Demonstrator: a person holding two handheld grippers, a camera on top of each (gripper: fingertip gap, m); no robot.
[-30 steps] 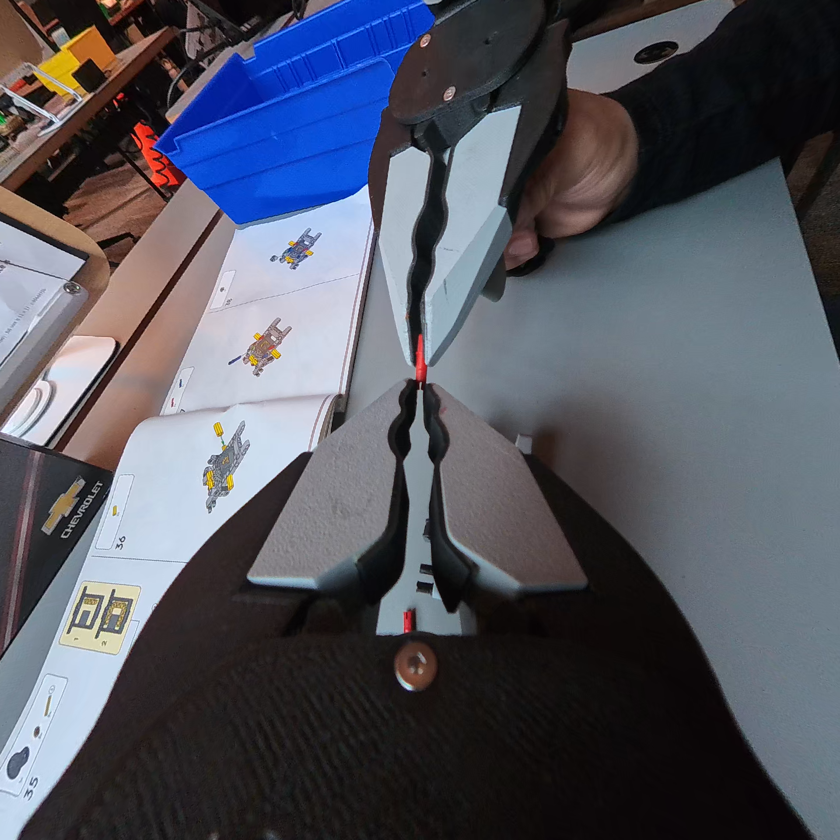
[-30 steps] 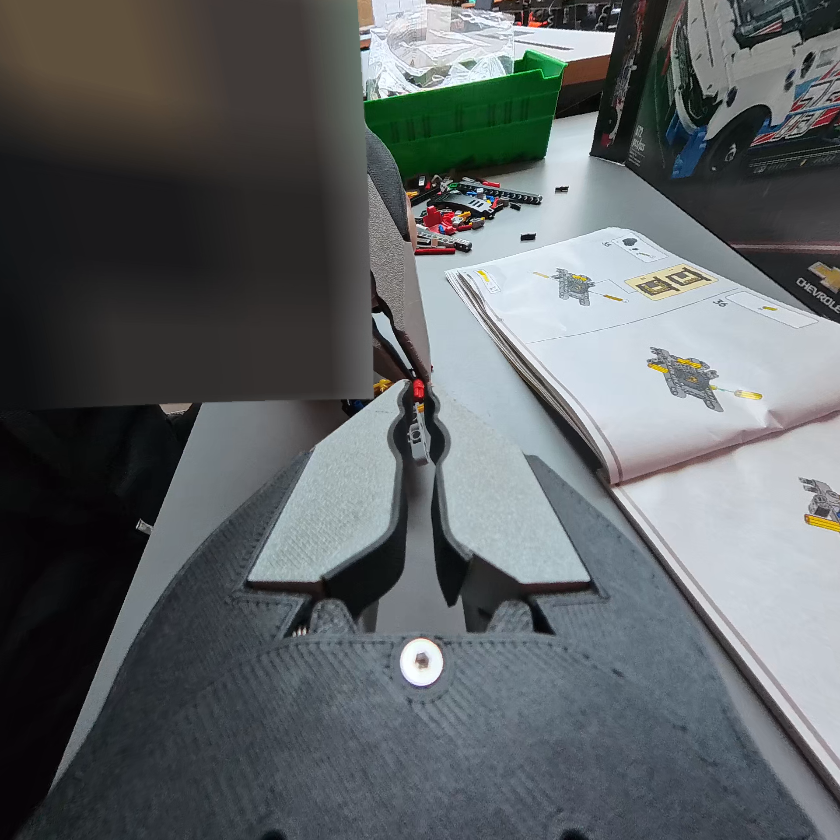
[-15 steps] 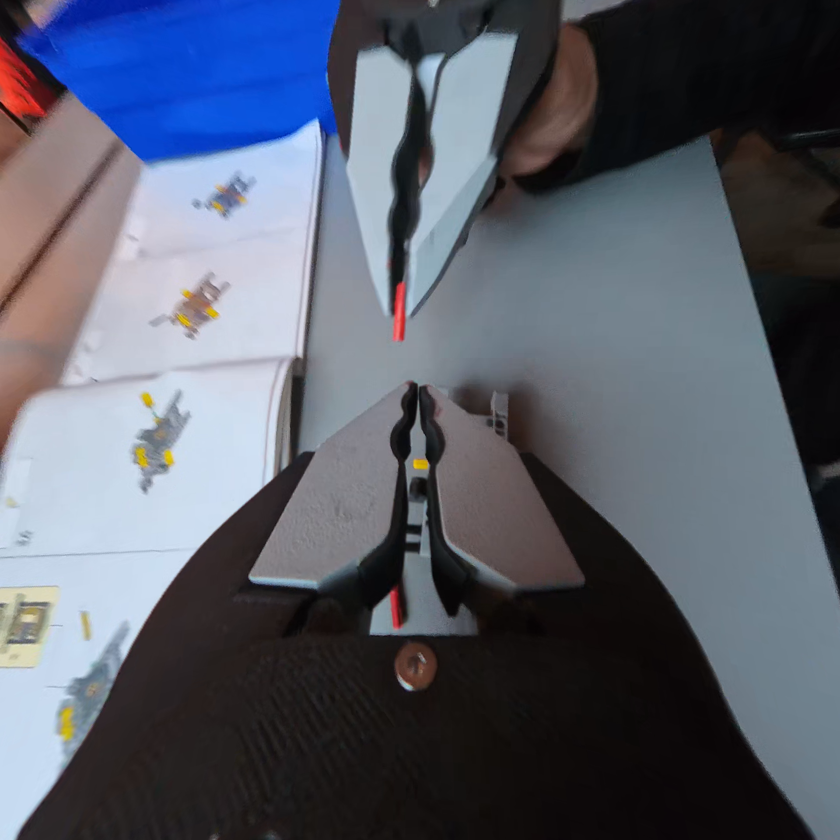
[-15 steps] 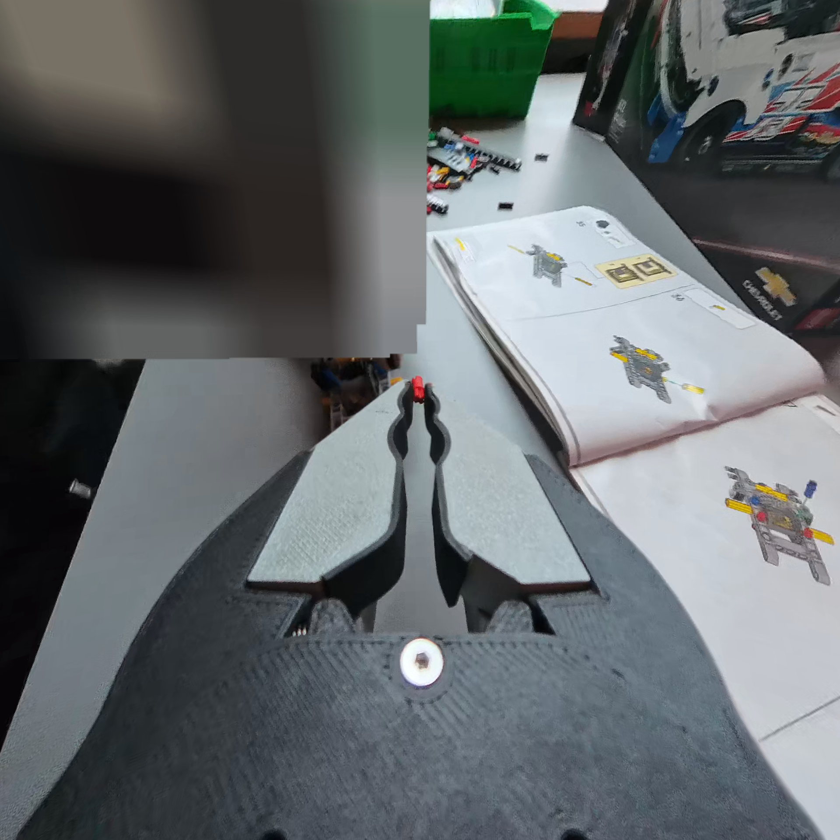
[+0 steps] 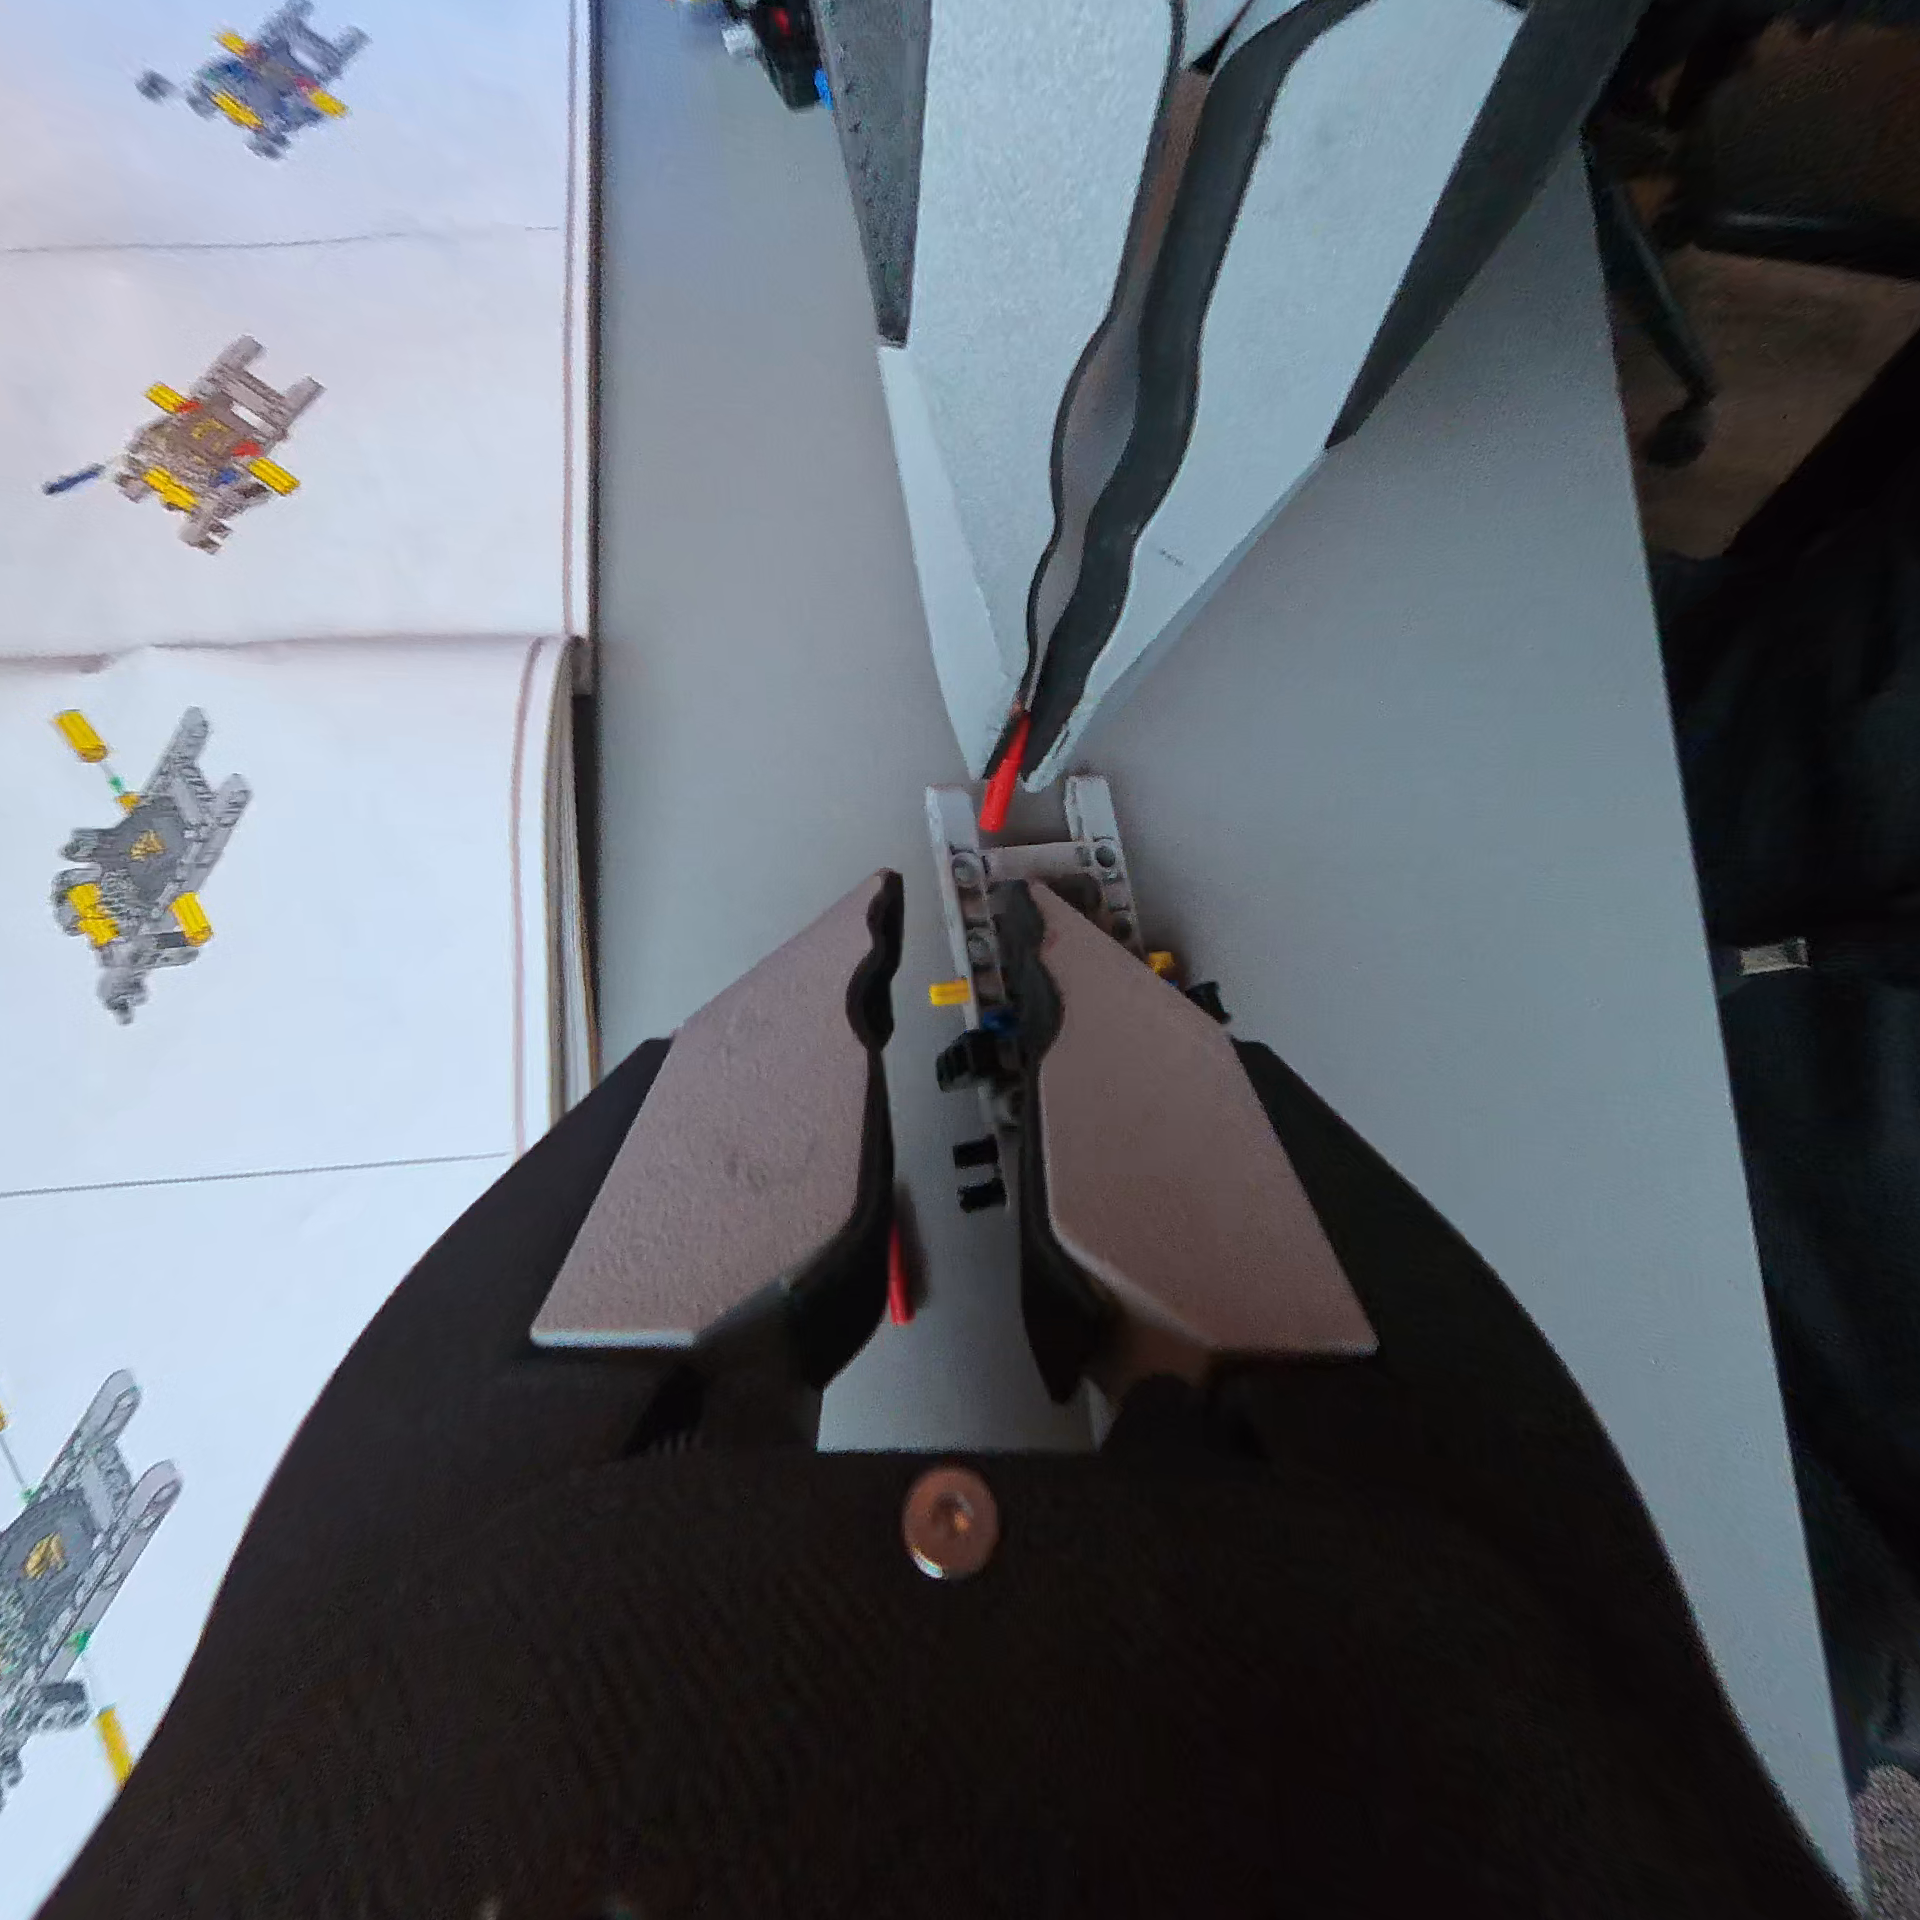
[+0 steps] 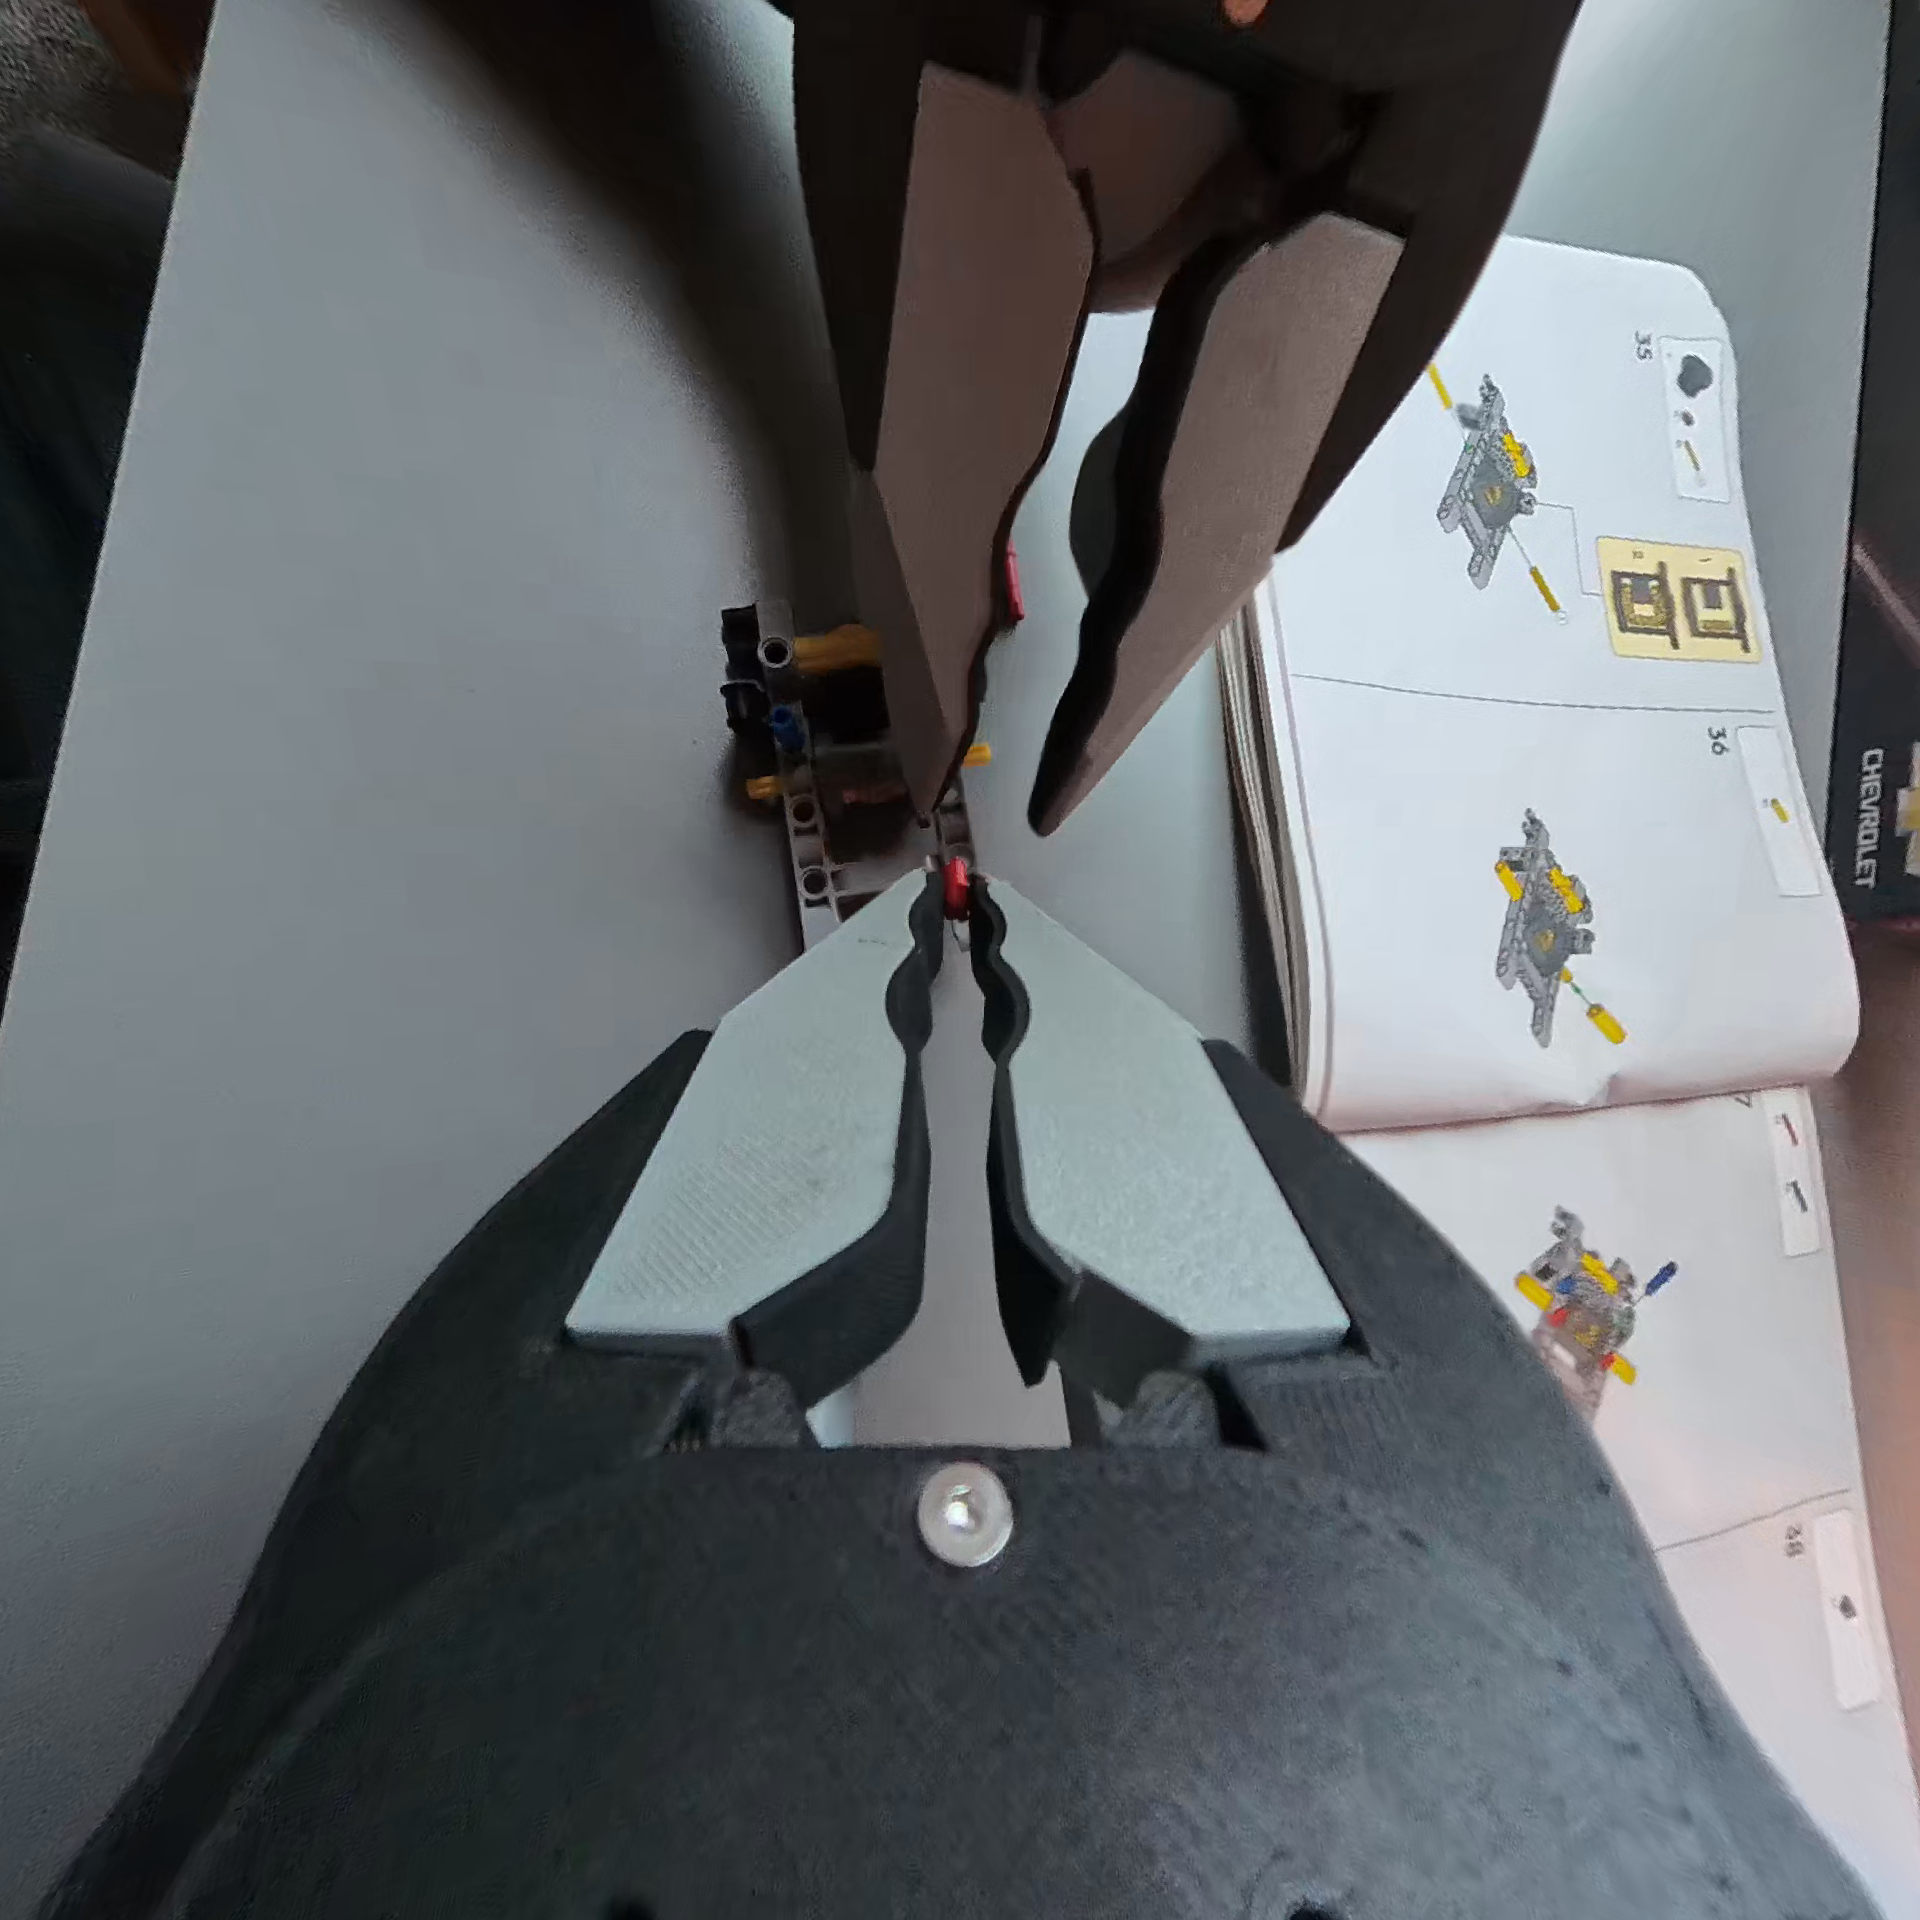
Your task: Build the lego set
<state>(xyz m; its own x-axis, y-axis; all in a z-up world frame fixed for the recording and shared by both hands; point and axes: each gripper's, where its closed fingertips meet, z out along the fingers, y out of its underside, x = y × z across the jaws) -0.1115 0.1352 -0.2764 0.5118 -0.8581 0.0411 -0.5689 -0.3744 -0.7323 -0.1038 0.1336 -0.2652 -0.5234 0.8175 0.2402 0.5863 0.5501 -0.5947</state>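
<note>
A grey lego frame (image 5: 971, 914) with yellow, blue and black pins lies on the grey table; it also shows in the right wrist view (image 6: 816, 831). My left gripper (image 5: 956, 888) is open and straddles one side beam of the frame, one finger inside it. It comes down from the top of the right wrist view (image 6: 987, 816). My right gripper (image 6: 956, 883) is shut on a short red pin (image 6: 956, 896). In the left wrist view the right gripper (image 5: 1029, 743) holds the red pin (image 5: 1000, 779) at the frame's far end. A second red piece (image 5: 899, 1283) shows by my left finger's base.
An open instruction booklet (image 5: 291, 520) lies left of the frame and also shows in the right wrist view (image 6: 1558, 831). A black set box (image 6: 1881, 520) stands beyond it. Loose lego pieces (image 5: 779, 42) lie at the far end. The table edge (image 5: 1652, 831) runs close on the right.
My left gripper has opened and come down over the frame. My right gripper has come down with the red pin to the frame's end.
</note>
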